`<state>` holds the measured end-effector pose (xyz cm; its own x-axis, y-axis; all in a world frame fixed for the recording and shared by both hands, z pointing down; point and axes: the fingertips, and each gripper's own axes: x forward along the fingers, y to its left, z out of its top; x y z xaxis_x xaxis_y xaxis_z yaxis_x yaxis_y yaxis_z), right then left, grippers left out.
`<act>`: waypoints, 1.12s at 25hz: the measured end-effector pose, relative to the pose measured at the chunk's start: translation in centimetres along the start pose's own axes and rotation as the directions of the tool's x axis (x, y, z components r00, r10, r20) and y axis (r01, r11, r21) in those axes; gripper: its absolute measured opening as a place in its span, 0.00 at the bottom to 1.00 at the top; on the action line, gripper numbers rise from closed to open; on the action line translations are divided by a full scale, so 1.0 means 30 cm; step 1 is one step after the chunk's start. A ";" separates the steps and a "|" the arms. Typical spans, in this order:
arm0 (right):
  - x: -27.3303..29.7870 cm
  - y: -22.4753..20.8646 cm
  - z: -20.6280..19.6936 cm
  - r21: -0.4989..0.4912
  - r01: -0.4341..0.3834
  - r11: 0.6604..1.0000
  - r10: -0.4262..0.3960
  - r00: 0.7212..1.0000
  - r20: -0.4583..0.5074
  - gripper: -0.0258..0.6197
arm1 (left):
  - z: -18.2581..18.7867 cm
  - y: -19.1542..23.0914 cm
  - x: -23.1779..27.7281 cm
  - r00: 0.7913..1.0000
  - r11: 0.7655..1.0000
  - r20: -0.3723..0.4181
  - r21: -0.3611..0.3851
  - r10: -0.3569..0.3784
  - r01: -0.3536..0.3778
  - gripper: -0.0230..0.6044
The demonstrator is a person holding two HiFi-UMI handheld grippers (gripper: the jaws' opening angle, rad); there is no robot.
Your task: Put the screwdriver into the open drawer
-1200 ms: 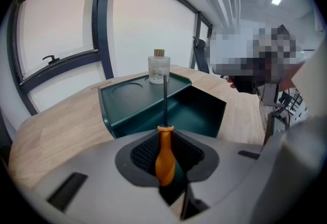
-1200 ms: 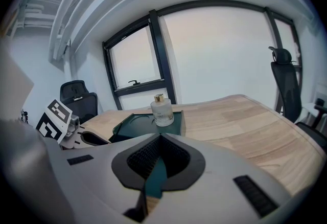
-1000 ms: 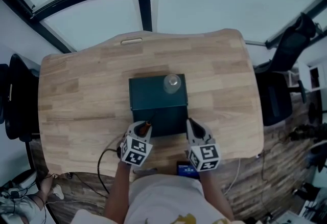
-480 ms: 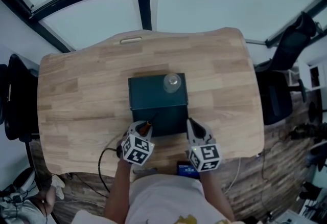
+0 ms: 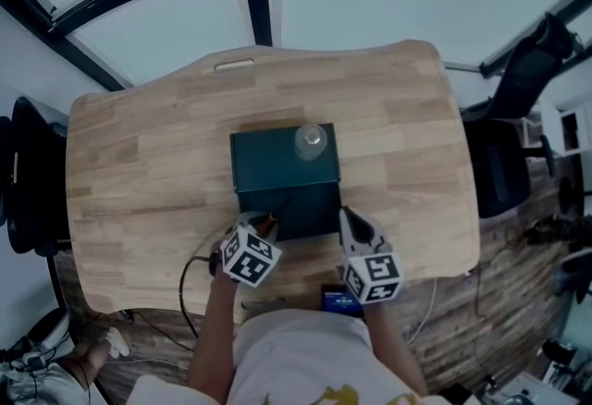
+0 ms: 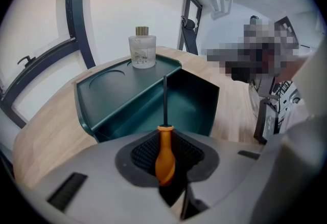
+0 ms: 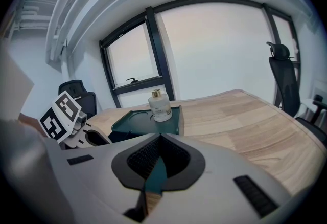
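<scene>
1. The light wooden table (image 5: 139,163) spreads ahead of and out to both sides of the left gripper (image 5: 257,227) and the right gripper (image 5: 351,224), its boards running side to side.
2. A dark green drawer box (image 5: 277,163) stands directly on it, just ahead of both grippers, with its open side facing them.
3. A pale slot (image 5: 235,65) sits in the far edge, well beyond the box.

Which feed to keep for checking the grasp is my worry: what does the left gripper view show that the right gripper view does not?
Only the left gripper view: the orange-handled screwdriver clamped in the left claw, its shaft pointing into the open drawer. Only the right gripper view: the right claw, shut and empty, and the left gripper's marker cube. Both: the glass bottle on the dark green cabinet, and the wooden table.
</scene>
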<state>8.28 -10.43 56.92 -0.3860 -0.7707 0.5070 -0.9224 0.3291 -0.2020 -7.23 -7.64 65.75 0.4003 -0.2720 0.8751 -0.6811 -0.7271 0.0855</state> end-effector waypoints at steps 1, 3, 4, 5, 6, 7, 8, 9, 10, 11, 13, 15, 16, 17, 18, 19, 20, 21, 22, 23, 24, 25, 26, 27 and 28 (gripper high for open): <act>0.001 0.002 -0.001 -0.001 -0.002 1.000 0.002 1.000 -0.001 0.03 | -0.002 -0.002 0.002 1.000 1.000 -0.013 0.000 -0.013 0.013 0.15; 0.004 0.005 -0.005 -0.001 -0.003 1.000 0.003 1.000 -0.004 0.03 | -0.005 -0.004 0.006 0.999 0.999 -0.037 -0.002 -0.035 0.035 0.15; 0.006 0.005 -0.008 0.001 -0.003 1.000 0.003 1.000 -0.006 0.03 | -0.006 -0.005 0.008 0.998 0.999 -0.047 -0.003 -0.046 0.046 0.15; 0.008 0.004 -0.011 0.003 -0.002 1.000 0.002 1.000 -0.008 0.03 | -0.007 -0.005 0.010 0.997 0.998 -0.058 -0.005 -0.057 0.057 0.15; 0.009 0.002 -0.014 0.005 -0.001 1.000 0.001 1.000 -0.010 0.03 | -0.007 -0.006 0.011 0.995 0.998 -0.069 -0.008 -0.068 0.067 0.15; 0.010 -0.001 -0.015 0.006 0.001 1.000 -0.001 1.000 -0.013 0.03 | -0.007 -0.007 0.013 0.994 0.997 -0.079 -0.009 -0.078 0.077 0.15; 0.010 -0.004 -0.017 0.008 0.003 1.000 -0.003 1.000 -0.016 0.03 | -0.006 -0.008 0.014 0.992 0.996 -0.090 -0.009 -0.086 0.085 0.15; 0.009 -0.008 -0.020 0.009 0.005 1.000 -0.005 1.000 -0.018 0.03 | -0.006 -0.009 0.015 0.991 0.996 -0.099 -0.007 -0.092 0.092 0.15; 0.010 -0.011 -0.024 0.011 0.007 1.000 -0.007 1.000 -0.020 0.03 | -0.005 -0.009 0.016 0.989 0.995 -0.109 -0.004 -0.096 0.096 0.15; 0.011 -0.013 -0.027 0.011 0.008 1.000 -0.008 1.000 -0.022 0.03 | -0.006 -0.009 0.018 0.988 0.995 -0.119 0.001 -0.098 0.099 0.15; 0.011 -0.016 -0.030 0.009 0.011 1.000 -0.011 1.000 -0.028 0.03 | -0.006 -0.011 0.021 0.985 0.994 -0.140 0.012 -0.101 0.104 0.15; 0.010 -0.019 -0.034 0.009 0.013 1.000 -0.013 0.999 -0.032 0.03 | -0.009 -0.016 0.024 0.981 0.993 -0.161 0.024 -0.106 0.111 0.15; 0.009 -0.020 -0.035 0.009 0.014 1.000 -0.014 0.999 -0.032 0.03 | -0.011 -0.018 0.026 0.979 0.993 -0.171 0.030 -0.108 0.115 0.15; 0.008 -0.021 -0.036 0.009 0.014 1.000 -0.014 0.999 -0.032 0.03 | -0.013 -0.020 0.026 0.977 0.992 -0.182 0.035 -0.110 0.118 0.15; 0.008 -0.022 -0.035 0.010 0.013 1.000 -0.013 0.999 -0.032 0.03 | -0.015 -0.021 0.027 0.975 0.992 -0.192 0.039 -0.112 0.121 0.15; 0.009 -0.021 -0.034 0.011 0.012 1.000 -0.011 0.999 -0.031 0.03 | -0.017 -0.022 0.028 0.973 0.991 -0.202 0.040 -0.115 0.125 0.15; 0.009 -0.022 -0.034 0.010 0.011 1.000 -0.011 0.999 -0.030 0.03 | -0.019 -0.023 0.028 0.970 0.991 -0.213 0.041 -0.119 0.131 0.15; 0.010 -0.023 -0.034 0.011 0.013 1.000 -0.012 0.999 -0.031 0.03 | -0.021 -0.023 0.029 0.966 0.990 -0.225 0.041 -0.125 0.137 0.15; 0.011 -0.025 -0.036 0.013 0.016 1.000 -0.015 0.999 -0.033 0.03 | -0.021 -0.024 0.031 0.963 0.989 -0.236 0.041 -0.131 0.144 0.15; 0.012 -0.027 -0.039 0.015 0.018 1.000 -0.017 0.999 -0.033 0.03 | -0.021 -0.025 0.033 0.959 0.988 -0.247 0.041 -0.136 0.151 0.15; 0.012 -0.029 -0.042 0.017 0.019 1.000 -0.019 0.999 -0.033 0.03 | -0.021 -0.026 0.034 0.956 0.987 -0.259 0.041 -0.141 0.157 0.15; 0.012 -0.030 -0.044 0.018 0.021 1.000 -0.020 0.999 -0.033 0.03 | -0.022 -0.026 0.035 0.952 0.986 -0.270 0.040 -0.145 0.161 0.15; 0.010 -0.032 -0.043 0.017 0.022 1.000 -0.022 0.999 -0.035 0.03 | -0.023 -0.027 0.036 0.948 0.986 -0.282 0.038 -0.147 0.164 0.15; 0.008 -0.035 -0.042 0.015 0.025 1.000 -0.024 0.999 -0.037 0.03 | -0.024 -0.028 0.037 0.944 0.985 -0.294 0.036 -0.149 0.167 0.15; 0.006 -0.040 -0.040 0.015 0.029 0.999 -0.028 0.999 -0.040 0.03 | -0.024 -0.028 0.038 0.941 0.985 -0.304 0.034 -0.150 0.168 0.15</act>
<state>9.34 -10.29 58.26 -0.3592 -0.7574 0.5453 -0.9332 0.2985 -0.2002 -6.65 -6.89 67.02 0.2921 0.0451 0.9553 -0.5826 -0.7838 0.2151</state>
